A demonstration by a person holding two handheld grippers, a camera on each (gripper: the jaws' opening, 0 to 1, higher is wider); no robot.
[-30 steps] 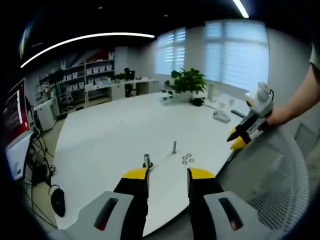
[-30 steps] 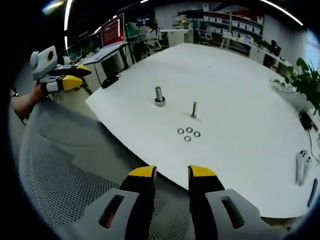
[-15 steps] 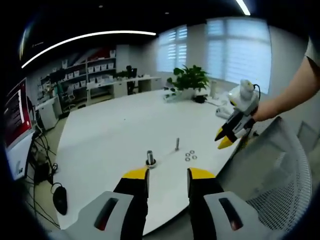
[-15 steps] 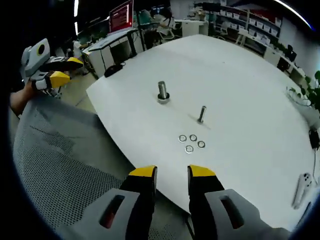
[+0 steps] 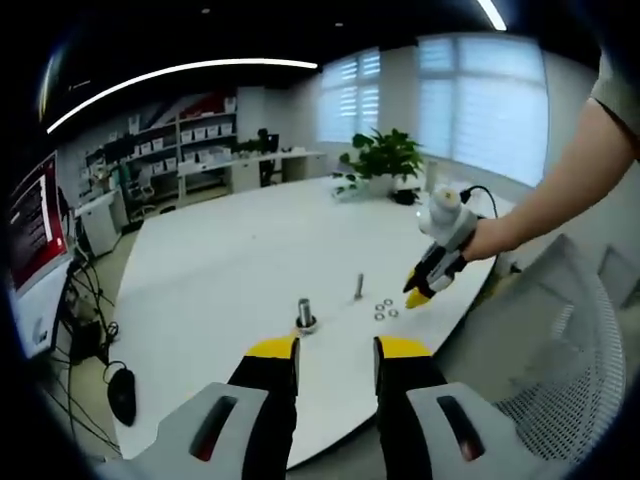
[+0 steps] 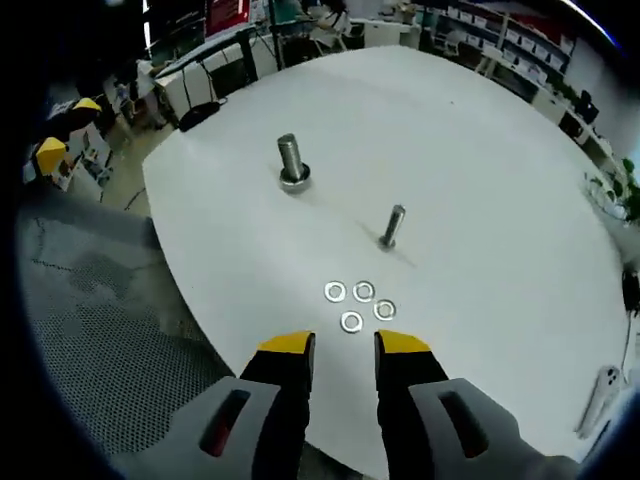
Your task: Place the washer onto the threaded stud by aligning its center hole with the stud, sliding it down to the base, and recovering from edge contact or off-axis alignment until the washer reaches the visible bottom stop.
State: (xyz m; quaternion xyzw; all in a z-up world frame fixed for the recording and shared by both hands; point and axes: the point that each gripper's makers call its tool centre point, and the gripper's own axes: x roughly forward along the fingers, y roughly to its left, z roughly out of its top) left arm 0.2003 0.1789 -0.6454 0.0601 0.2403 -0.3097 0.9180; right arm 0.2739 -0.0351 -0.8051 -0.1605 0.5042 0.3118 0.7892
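Left gripper [image 5: 336, 350] hangs off the near edge of the big white oval table [image 5: 230, 260], yellow-tipped jaws parted with nothing between them. Close to that edge: a thick steel threaded stud on a round base [image 5: 305, 315], a slimmer upright steel bolt [image 5: 359, 287], and a cluster of small steel ring washers [image 5: 385, 310]. The right gripper [image 5: 418, 291], held in a person's hand [image 5: 478, 238], dips yellow tips just beside the washers.

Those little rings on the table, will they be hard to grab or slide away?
The washers look thin and lie flat on the smooth white table, so they would probably skid if nudged and be fiddly to pinch. They look like metal, so likely stiff, not bendy. Lying flat, they probably will not roll.
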